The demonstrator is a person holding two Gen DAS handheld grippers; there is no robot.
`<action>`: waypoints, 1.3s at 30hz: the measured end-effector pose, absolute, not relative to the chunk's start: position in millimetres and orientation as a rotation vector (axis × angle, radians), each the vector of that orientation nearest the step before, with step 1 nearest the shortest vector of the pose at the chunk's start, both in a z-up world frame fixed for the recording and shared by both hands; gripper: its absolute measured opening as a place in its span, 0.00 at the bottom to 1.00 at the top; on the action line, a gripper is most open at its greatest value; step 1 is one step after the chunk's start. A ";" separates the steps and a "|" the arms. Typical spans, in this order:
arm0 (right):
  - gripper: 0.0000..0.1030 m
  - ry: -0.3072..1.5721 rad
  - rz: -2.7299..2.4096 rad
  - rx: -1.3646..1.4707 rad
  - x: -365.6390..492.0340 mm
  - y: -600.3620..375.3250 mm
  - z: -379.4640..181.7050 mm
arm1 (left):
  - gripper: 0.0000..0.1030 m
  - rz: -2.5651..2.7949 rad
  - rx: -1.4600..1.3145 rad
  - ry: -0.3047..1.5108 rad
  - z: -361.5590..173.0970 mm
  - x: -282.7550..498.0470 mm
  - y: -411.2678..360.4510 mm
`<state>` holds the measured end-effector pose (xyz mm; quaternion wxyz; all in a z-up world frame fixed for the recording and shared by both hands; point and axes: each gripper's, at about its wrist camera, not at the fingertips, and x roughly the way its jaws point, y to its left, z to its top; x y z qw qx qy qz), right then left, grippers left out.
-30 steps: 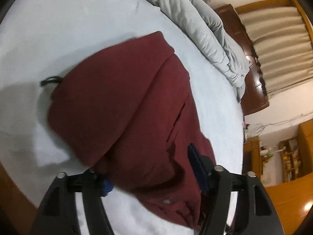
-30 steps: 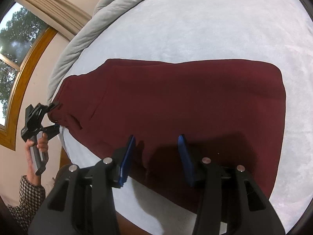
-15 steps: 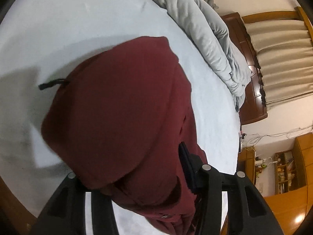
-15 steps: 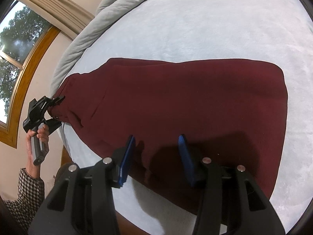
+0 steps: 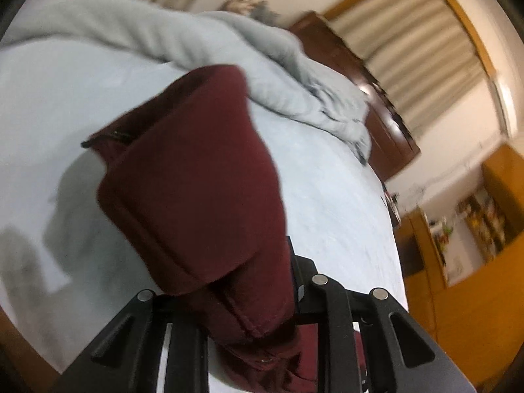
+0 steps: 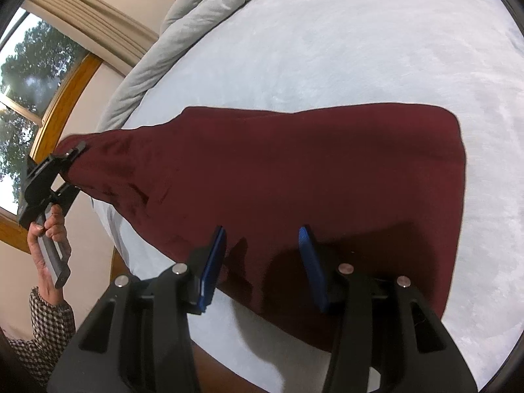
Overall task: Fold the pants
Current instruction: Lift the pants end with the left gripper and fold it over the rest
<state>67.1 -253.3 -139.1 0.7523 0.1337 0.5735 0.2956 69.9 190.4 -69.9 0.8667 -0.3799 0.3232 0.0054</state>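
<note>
Dark red pants (image 6: 294, 177) lie on the pale bed sheet (image 6: 376, 49). My left gripper (image 5: 249, 298) is shut on one end of the pants (image 5: 196, 177) and holds that end lifted off the bed; it also shows in the right wrist view (image 6: 70, 159) at the far left, held by a hand. My right gripper (image 6: 262, 255) is open and empty, its blue pads just above the near edge of the pants.
A grey duvet (image 5: 203, 42) is bunched along the far side of the bed. A dark wooden headboard (image 5: 370, 104) and curtains (image 5: 409, 42) stand behind it. A window (image 6: 23, 91) is at the left. Wooden cabinets (image 5: 475, 229) stand at the right.
My left gripper has closed on the end of the pants and raised it off the bed, tilting upward. My right gripper has stayed open in place.
</note>
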 end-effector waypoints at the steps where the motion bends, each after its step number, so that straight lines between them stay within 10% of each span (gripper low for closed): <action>1: 0.47 1.249 0.646 0.295 67.3 -254.5 -138.2 | 0.22 -0.004 -0.767 0.673 -64.0 70.9 181.9; 24: 0.49 1.169 0.622 0.363 72.0 -296.7 -126.2 | 0.23 -0.281 0.074 0.836 -29.1 88.8 -59.8; 39: 0.49 1.189 0.607 0.410 76.0 -310.1 -134.7 | 0.31 -0.346 0.029 0.982 -83.8 99.1 -94.2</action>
